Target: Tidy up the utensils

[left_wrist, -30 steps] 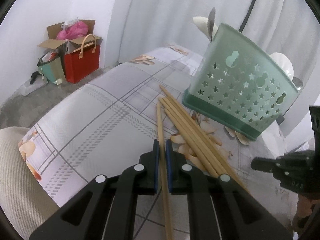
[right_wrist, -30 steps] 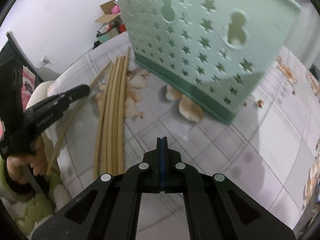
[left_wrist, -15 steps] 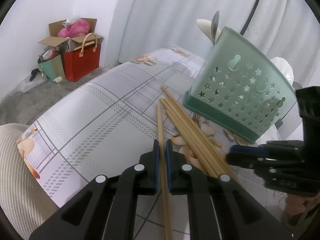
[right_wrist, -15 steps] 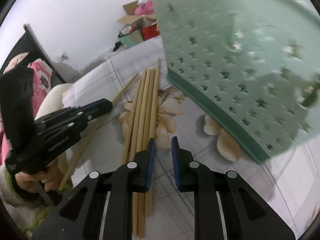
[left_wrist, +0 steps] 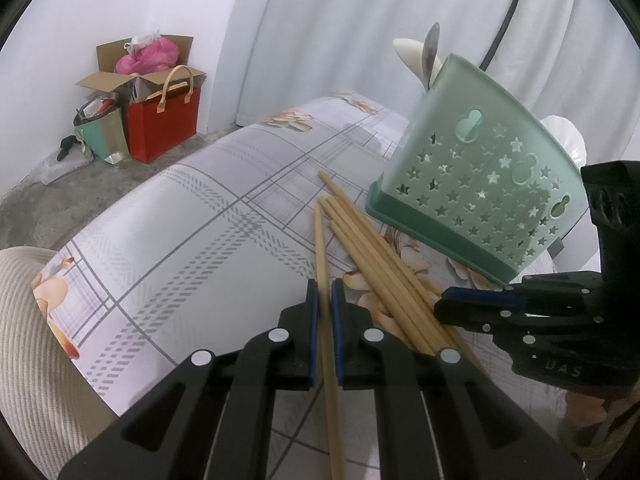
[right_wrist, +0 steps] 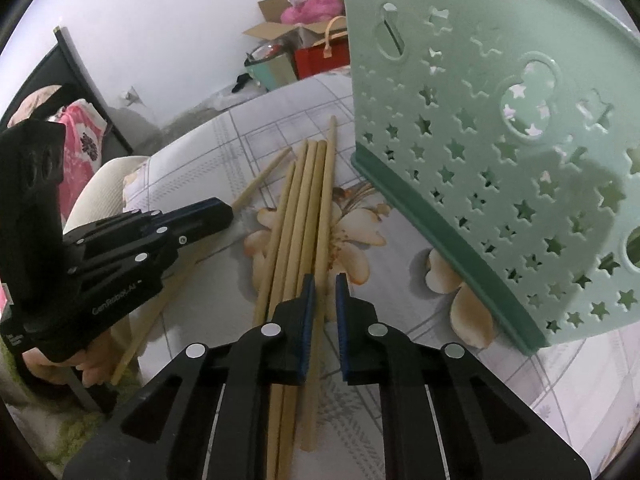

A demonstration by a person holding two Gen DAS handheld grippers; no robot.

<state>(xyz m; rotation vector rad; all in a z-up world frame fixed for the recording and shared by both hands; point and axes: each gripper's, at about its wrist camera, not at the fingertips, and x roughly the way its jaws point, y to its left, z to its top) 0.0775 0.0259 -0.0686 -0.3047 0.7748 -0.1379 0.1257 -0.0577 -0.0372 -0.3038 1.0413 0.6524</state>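
Observation:
Several wooden chopsticks (left_wrist: 376, 256) lie on the floral tablecloth beside a green star-pierced utensil holder (left_wrist: 480, 196) that holds spoons (left_wrist: 424, 56). My left gripper (left_wrist: 324, 300) is shut on a single chopstick (left_wrist: 322, 248) and holds it apart from the pile. My right gripper (right_wrist: 321, 292) is slightly open, its fingers straddling the rightmost chopstick of the pile (right_wrist: 316, 216), low over the table. The holder (right_wrist: 500, 152) fills the right of the right wrist view. Each gripper also shows in the other's view: the right one (left_wrist: 448, 308) and the left one (right_wrist: 224, 216).
The table (left_wrist: 180, 240) has a rounded edge at the left with a cream cushion (left_wrist: 24, 340) below it. A red bag (left_wrist: 164, 120), a cardboard box (left_wrist: 132, 64) and a teal bag (left_wrist: 100, 132) stand on the floor by the far wall.
My right gripper has opened from shut and moved left and down from the holder to the chopstick pile. My left gripper has kept its hold on the single chopstick.

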